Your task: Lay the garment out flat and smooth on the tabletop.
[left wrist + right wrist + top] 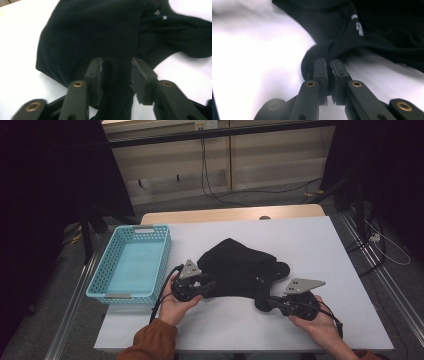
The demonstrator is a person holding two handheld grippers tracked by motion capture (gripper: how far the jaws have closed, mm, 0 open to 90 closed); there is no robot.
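Note:
A black garment (240, 267) lies crumpled in the middle of the white table (310, 240). My left gripper (210, 285) is at the garment's near left edge. In the left gripper view its jaws (116, 62) stand apart, with a fold of the black cloth (95, 32) lying between them and the pads not pressing it. My right gripper (270, 301) is at the garment's near right corner. In the right gripper view its pads (328, 61) are almost together, pinching a rolled edge of the garment (387, 30). A hand holds each gripper.
A light blue perforated basket (102, 270) stands on the left part of the table, just left of my left gripper. Bare white tabletop lies to the right of the garment and behind it. Beyond the far edge are floor cables and dark stands.

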